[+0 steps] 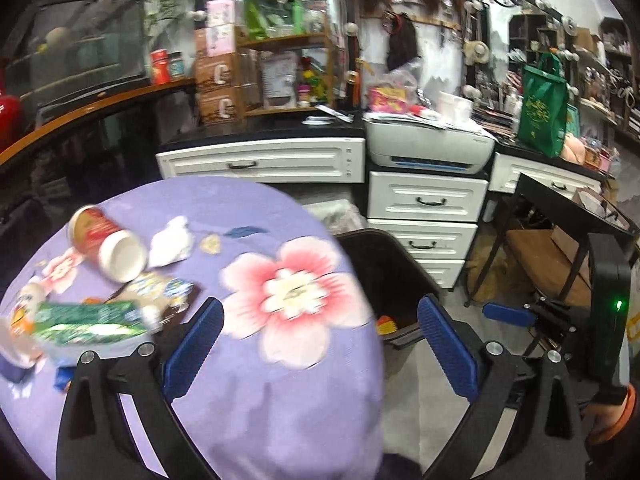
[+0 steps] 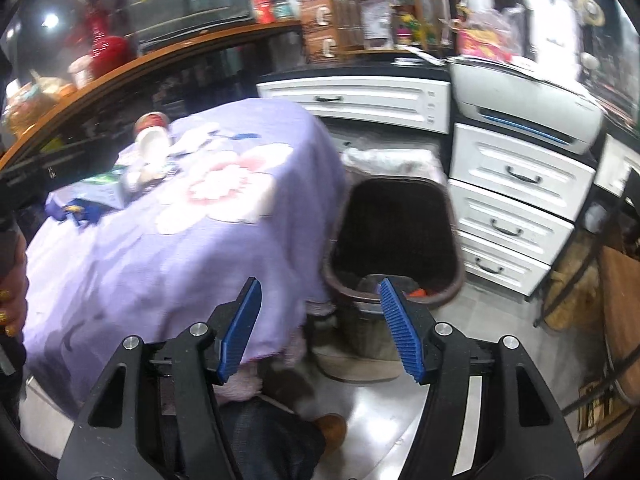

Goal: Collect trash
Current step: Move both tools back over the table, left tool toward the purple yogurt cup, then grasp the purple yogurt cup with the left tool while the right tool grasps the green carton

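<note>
Trash lies on the left part of a round table with a purple flowered cloth [image 1: 280, 400]: a red paper cup [image 1: 106, 242] on its side, a crumpled white tissue [image 1: 172, 240], a green wrapper [image 1: 88, 326] and a snack packet [image 1: 160, 290]. My left gripper [image 1: 320, 316] hangs open over the table's right edge, with nothing between its pads. Right of the table a dark bin [image 1: 360, 248] stands on the floor, an orange scrap [image 1: 386, 325] inside. In the right wrist view my right gripper [image 2: 320, 292] is open and empty, near the bin [image 2: 452, 216] and the cloth's hem [image 2: 140, 260].
White drawers [image 1: 424, 200] with a printer [image 1: 428, 144] on top stand behind the bin. A black metal frame [image 1: 560, 208] and a green bag [image 1: 544, 108] are to the right. A white-lined basket [image 2: 392, 160] sits behind the bin. A person's leg and shoe [image 2: 332, 428] are below.
</note>
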`<state>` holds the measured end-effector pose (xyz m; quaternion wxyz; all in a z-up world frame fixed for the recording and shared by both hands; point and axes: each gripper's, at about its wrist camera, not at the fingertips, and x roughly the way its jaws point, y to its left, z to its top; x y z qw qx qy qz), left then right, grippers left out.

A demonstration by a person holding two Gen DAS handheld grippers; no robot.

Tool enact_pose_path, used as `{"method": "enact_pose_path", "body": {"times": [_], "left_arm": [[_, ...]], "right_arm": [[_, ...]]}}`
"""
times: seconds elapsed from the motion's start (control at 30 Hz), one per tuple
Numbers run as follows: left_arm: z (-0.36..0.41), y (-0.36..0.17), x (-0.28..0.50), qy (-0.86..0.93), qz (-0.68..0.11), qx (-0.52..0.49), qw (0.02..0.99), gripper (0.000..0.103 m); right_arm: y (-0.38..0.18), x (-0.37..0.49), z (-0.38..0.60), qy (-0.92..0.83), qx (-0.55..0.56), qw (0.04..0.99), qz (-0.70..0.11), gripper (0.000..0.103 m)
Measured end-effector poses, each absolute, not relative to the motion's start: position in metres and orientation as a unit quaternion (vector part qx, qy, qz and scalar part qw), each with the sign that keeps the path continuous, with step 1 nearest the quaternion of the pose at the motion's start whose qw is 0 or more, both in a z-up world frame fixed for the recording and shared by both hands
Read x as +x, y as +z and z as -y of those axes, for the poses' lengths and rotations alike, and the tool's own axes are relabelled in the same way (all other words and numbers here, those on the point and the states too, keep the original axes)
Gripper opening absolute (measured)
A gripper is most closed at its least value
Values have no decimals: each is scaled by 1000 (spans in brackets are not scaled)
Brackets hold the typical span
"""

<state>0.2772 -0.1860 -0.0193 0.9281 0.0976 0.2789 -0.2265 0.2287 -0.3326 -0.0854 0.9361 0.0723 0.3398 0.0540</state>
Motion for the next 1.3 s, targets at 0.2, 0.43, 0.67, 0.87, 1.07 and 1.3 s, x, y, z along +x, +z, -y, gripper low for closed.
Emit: {"method": "enact_pose_path", "body": {"times": [0.2,0.43,0.67,0.87,1.07,1.3], "left_arm": [[119,-16,269,-162,-278,81,943,97],[27,-19,266,-60,-285,43,956,97],[-63,-25,270,57,-292,22,955,97],[-128,-12,303,134,-286,-39,948,97],[-155,-12,351,151,-311,-61,936,93],[-172,-22,372,155,-337,-95,924,78]], "right_arm": [[-68,230,290,110,48,935,-334,62],[-53,239,240,167,24,929,-329,63],[-44,248,190,215,-5,920,-326,63],[-41,251,159,238,-18,915,-326,63],[-42,250,148,242,-21,913,-329,64],[-44,252,147,239,-22,911,-335,63]]}}
